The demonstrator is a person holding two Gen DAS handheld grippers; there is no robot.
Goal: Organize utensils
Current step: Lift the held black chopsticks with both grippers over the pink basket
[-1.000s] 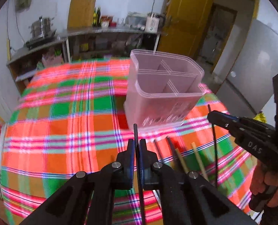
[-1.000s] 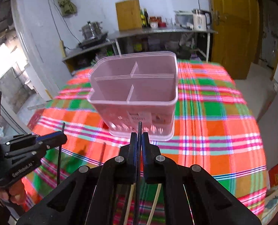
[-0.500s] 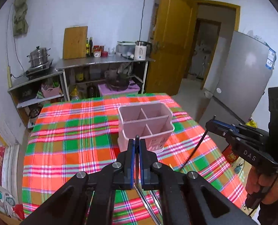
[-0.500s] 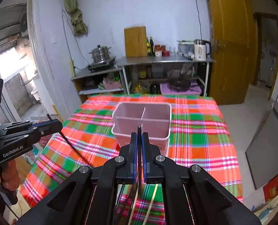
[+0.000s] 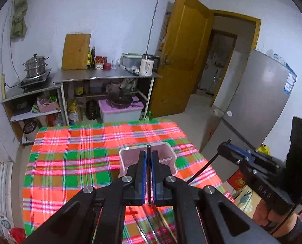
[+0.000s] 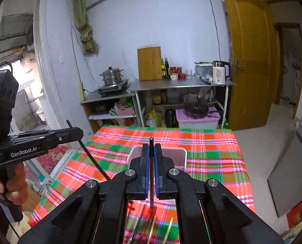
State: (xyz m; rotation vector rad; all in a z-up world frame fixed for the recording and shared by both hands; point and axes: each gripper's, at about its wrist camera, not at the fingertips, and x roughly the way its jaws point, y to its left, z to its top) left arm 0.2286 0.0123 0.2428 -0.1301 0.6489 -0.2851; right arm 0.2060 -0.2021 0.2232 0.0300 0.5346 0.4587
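Both grippers' fingers are clamping one black chopstick each: left gripper [image 5: 148, 158], right gripper [image 6: 151, 158]. Lower tips vertically into the pink utensil holder [image 6: 179, 156], avoiding dividers.

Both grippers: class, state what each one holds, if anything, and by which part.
Left gripper and right gripper each pinch a dark chopstick near its upper end.

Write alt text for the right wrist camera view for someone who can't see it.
The right claw is shut on a dark chopstick, held above a pink utensil holder on a plaid tablecloth. At left, the left claw grips another dark chopstick; more chopsticks lie below.
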